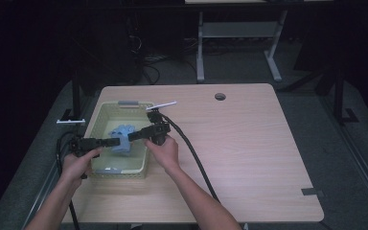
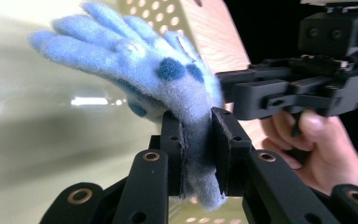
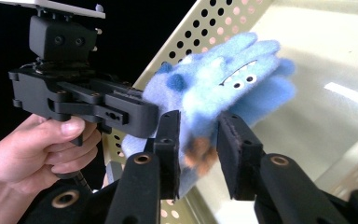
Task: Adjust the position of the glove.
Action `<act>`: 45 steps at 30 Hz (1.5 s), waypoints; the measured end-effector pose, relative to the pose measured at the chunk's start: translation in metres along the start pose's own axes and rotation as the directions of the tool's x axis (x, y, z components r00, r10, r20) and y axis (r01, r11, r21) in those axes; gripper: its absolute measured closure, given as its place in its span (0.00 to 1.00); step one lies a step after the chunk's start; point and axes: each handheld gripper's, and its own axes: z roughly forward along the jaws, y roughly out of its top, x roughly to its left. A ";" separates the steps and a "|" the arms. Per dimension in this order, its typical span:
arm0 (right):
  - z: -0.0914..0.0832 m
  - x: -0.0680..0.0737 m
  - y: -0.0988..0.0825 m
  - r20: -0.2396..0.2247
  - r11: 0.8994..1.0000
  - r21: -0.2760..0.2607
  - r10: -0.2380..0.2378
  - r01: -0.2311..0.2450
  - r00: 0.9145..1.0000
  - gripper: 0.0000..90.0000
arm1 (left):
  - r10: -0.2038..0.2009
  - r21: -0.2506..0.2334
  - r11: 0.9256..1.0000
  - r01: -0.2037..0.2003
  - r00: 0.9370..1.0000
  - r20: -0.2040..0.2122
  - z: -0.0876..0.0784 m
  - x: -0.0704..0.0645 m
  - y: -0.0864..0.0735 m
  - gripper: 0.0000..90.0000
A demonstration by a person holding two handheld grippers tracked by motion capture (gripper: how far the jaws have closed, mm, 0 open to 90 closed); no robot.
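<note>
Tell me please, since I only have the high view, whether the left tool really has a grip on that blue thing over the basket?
Observer: Yes, the left tool is shut on a fuzzy blue glove, near its cuff end.
Operator: And the right tool?
Observer: The right tool has the glove between its jaws, but a gap shows beside one pad, so it looks open.
Operator: Any markings on the glove?
Observer: Dark blue spots, a small stitched face and an orange patch.
</note>
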 end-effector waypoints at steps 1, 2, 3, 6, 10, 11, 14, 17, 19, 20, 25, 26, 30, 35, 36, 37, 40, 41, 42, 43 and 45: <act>-0.001 -0.001 0.000 -0.004 1.000 0.000 0.003 -0.003 1.000 0.75 | 0.002 0.005 1.000 -0.002 1.000 -0.019 0.000 0.000 0.000 0.84; -0.003 -0.001 -0.001 -0.004 1.000 0.001 0.005 -0.005 1.000 0.75 | 0.000 0.011 1.000 0.000 0.999 -0.034 0.000 0.001 0.000 0.84; -0.005 -0.002 -0.002 0.001 1.000 -0.004 0.002 -0.002 1.000 0.75 | 0.003 0.017 1.000 -0.002 0.999 -0.048 0.001 0.002 0.000 0.84; -0.011 -0.004 -0.004 -0.006 1.000 -0.011 0.008 -0.008 1.000 0.75 | 0.006 0.036 0.999 -0.002 0.996 -0.087 0.005 0.003 0.000 0.84; -0.016 -0.004 -0.006 -0.025 1.000 -0.003 0.015 -0.015 1.000 0.73 | -0.012 0.050 0.999 0.018 0.993 -0.115 0.009 0.003 0.002 0.84; -0.017 -0.003 -0.007 -0.026 1.000 -0.002 0.011 -0.011 1.000 0.73 | -0.007 0.054 0.998 0.014 0.992 -0.127 0.010 0.004 0.002 0.84; -0.023 -0.002 -0.009 -0.034 1.000 -0.012 0.006 -0.006 0.999 0.72 | -0.021 0.063 0.998 0.031 0.986 -0.163 0.013 0.005 0.005 0.83; -0.029 -0.001 -0.010 -0.039 1.000 -0.025 0.003 -0.004 0.999 0.72 | -0.014 0.087 0.996 0.032 0.979 -0.201 0.016 0.003 0.007 0.83; -0.033 -0.001 -0.011 -0.041 1.000 -0.030 0.003 -0.004 0.999 0.72 | 0.015 0.119 0.993 0.013 0.973 -0.229 0.019 0.004 0.009 0.83; -0.035 -0.002 -0.012 -0.041 0.999 -0.034 0.004 -0.005 0.999 0.72 | 0.015 0.132 0.991 0.018 0.970 -0.244 0.021 0.003 0.010 0.83; -0.043 -0.003 -0.015 -0.039 0.999 -0.044 0.004 -0.006 0.999 0.71 | 0.043 0.204 0.979 0.025 0.945 -0.325 0.033 -0.002 0.014 0.83; -0.044 -0.003 -0.016 -0.041 0.999 -0.046 0.005 -0.007 0.999 0.71 | 0.058 0.219 0.976 0.020 0.937 -0.344 0.036 -0.003 0.015 0.82; -0.052 -0.004 -0.017 -0.033 0.998 -0.060 -0.003 0.001 0.999 0.70 | 0.138 0.309 0.951 -0.003 0.898 -0.417 0.048 -0.006 0.017 0.81; -0.050 -0.002 -0.014 -0.033 0.997 -0.075 0.015 -0.017 0.999 0.70 | 0.119 0.310 0.950 0.025 0.891 -0.438 0.050 -0.004 0.020 0.78; -0.047 0.000 -0.013 -0.023 0.998 -0.068 0.009 -0.011 1.000 0.70 | 0.118 0.310 0.950 0.029 0.888 -0.444 0.050 -0.004 0.020 0.77; -0.045 0.001 -0.012 -0.019 0.998 -0.061 0.004 -0.005 1.000 0.70 | 0.112 0.301 0.953 0.032 0.887 -0.447 0.049 -0.004 0.020 0.75; -0.041 -0.001 -0.013 -0.004 0.999 -0.047 -0.001 0.001 1.000 0.70 | 0.107 0.260 0.965 0.019 0.882 -0.460 0.044 -0.003 0.022 0.66; -0.041 -0.001 -0.014 0.001 0.999 -0.045 0.000 0.000 1.000 0.70 | 0.102 0.249 0.968 0.018 0.882 -0.459 0.042 -0.003 0.022 0.63; -0.041 -0.001 -0.014 0.004 0.999 -0.045 -0.001 0.001 1.000 0.69 | 0.095 0.229 0.973 0.016 0.882 -0.462 0.039 -0.003 0.023 0.60; -0.041 -0.002 -0.014 0.006 0.999 -0.046 -0.004 0.004 1.000 0.69 | 0.093 0.209 0.978 0.008 0.880 -0.465 0.037 -0.004 0.024 0.60; -0.041 -0.002 -0.013 0.007 0.999 -0.048 -0.007 0.007 1.000 0.69 | 0.082 0.177 0.984 0.001 0.883 -0.463 0.033 -0.005 0.025 0.60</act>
